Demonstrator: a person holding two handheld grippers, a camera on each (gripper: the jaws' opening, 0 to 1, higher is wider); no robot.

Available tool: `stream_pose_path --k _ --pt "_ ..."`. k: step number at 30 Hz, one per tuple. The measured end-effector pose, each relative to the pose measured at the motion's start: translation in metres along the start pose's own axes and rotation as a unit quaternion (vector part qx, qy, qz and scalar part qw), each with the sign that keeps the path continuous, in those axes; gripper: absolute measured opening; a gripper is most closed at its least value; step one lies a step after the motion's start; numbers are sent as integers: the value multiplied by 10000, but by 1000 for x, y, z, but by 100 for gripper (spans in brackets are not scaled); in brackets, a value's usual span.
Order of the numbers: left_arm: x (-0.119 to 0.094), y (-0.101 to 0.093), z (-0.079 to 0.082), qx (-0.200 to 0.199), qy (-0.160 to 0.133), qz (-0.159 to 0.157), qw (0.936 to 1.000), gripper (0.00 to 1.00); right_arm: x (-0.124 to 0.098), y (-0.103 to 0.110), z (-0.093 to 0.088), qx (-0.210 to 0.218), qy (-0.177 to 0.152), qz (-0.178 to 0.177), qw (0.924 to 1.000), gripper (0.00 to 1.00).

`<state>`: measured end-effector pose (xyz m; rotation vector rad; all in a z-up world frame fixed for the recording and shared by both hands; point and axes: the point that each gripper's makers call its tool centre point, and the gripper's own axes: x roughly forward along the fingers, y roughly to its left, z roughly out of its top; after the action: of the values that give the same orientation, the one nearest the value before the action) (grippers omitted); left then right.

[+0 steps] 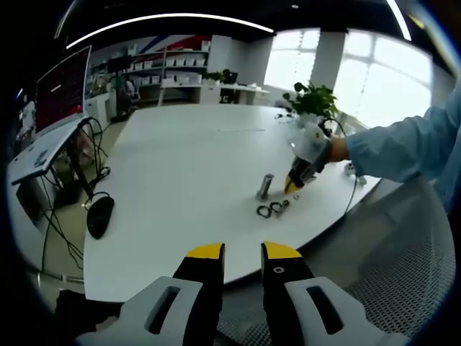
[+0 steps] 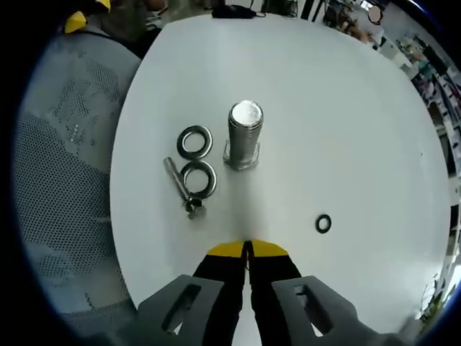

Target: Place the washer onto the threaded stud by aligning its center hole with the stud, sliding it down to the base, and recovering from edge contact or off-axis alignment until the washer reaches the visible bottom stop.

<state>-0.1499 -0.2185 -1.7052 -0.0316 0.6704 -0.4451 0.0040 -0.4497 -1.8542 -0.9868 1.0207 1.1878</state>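
**Washers lie flat beside the stud, both tongs empty**

In the right gripper view we see the right gripper [image 2: 248, 249] with its yellow-tipped jaws pressed together, nothing between them. Straight ahead of the tips the threaded stud [image 2: 245, 135] stands upright on the white table [image 2: 346, 108]. Just left of it lies a large washer [image 2: 194, 141], and nearer to the tips a second ring [image 2: 199, 179] touches a small bolt [image 2: 181, 186] (whether that ring belongs to the bolt, we cannot tell). A small dark washer [image 2: 323, 223] sits apart, ahead and to the right of the tips.

In the left gripper view the left gripper [image 1: 243, 254] has its jaws a narrow gap apart, holding nothing, back from the table edge. Far ahead of it, the other gripper hovers just right of the stud.
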Motion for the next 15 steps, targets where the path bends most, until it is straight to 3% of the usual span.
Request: stream_pose_path --k 4,6,7,11,15 --pt "0 0 0 6 8 -5 10000 18 -6 -5 -2 295 -144 22 9995 3" --pt "0 0 0 -4 -1 0 10000 18 -13 -3 5 545 -384 69 9978 3" --pt "0 0 0 -10 -7 4 10000 18 -18 4 14 396 -592 162 9973 3" --pt "0 0 0 -13 -6 1 10000 18 -27 33 28 -304 -649 422 9965 8" --pt "0 0 0 -20 -12 9 10000 18 -23 79 40 -444 -697 1018 9914 11"
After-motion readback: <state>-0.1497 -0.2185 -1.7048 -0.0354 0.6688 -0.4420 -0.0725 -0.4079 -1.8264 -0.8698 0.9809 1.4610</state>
